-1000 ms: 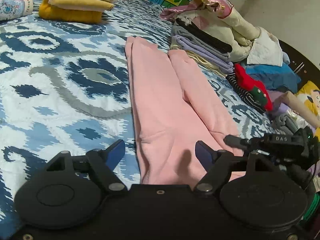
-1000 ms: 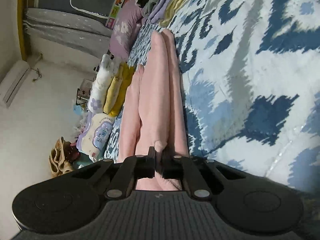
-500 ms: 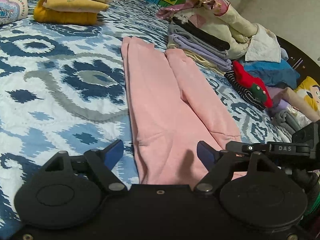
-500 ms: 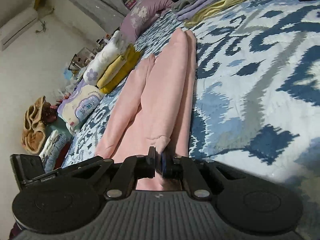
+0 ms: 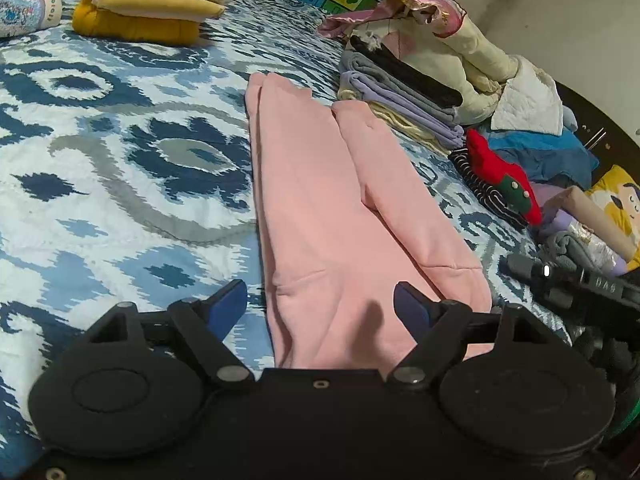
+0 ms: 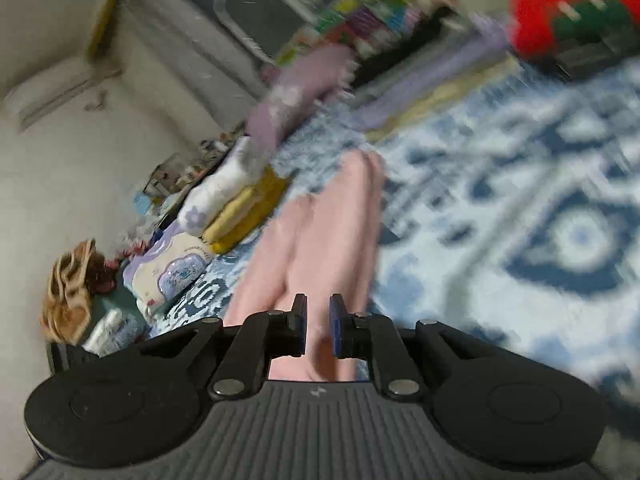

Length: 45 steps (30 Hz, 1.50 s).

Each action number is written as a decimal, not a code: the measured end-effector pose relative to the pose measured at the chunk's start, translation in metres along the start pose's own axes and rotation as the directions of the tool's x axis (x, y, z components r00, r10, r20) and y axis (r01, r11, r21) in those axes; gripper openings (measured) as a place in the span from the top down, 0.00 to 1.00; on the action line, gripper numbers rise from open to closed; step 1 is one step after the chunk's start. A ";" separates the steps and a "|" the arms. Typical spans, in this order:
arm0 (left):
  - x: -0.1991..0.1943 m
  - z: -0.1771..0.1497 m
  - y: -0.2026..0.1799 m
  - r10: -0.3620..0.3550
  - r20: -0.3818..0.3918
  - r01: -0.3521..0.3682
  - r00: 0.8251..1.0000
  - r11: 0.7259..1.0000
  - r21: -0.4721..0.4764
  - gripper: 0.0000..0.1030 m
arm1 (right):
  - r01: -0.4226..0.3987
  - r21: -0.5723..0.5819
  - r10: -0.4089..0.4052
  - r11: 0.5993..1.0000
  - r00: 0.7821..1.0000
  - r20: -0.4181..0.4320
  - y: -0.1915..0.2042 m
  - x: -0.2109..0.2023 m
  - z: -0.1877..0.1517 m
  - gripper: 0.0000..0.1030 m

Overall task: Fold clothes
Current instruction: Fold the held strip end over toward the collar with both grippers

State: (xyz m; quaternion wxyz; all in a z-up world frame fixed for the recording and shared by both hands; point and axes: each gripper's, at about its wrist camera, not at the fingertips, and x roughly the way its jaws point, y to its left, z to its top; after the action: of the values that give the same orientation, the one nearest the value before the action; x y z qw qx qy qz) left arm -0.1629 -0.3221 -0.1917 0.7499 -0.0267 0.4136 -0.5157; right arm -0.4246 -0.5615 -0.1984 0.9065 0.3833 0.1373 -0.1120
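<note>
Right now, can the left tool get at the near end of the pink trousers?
Probably yes: the left tool is open over the pink cotton trousers, with nothing lying between.

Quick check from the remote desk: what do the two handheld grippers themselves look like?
Both are matte black, each with two round disc housings and hinged link arms pinned by silver rivets. The left gripper has blue-padded fingers. The right gripper has flat blue pads and a ribbed grey base.
</note>
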 end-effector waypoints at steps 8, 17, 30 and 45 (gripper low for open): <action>-0.001 -0.002 0.002 -0.010 -0.001 0.010 1.000 1.000 0.017 0.22 | 0.140 -0.156 -0.159 0.978 0.980 -0.118 0.007 0.050 -0.013 0.89; -0.012 0.001 0.018 -0.066 0.001 0.066 0.998 0.989 -0.130 0.22 | 0.176 0.007 -0.175 0.984 0.983 -0.056 0.003 0.008 -0.017 0.66; -0.029 -0.015 0.033 -0.087 0.047 0.099 0.995 0.910 -0.402 0.26 | 0.081 0.383 -0.031 0.920 0.990 -0.135 -0.016 0.007 -0.051 0.64; -0.028 -0.039 0.018 -0.053 -0.046 0.029 0.998 0.906 -0.422 0.86 | 0.163 0.247 -0.128 0.955 0.980 -0.153 0.007 -0.007 -0.066 0.90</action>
State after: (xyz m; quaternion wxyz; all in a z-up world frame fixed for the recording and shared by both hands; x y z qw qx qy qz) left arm -0.1785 -0.2765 -0.2090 0.7035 -0.1818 0.5354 -0.4306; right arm -0.4395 -0.5082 -0.2358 0.8266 0.4939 0.2104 -0.1692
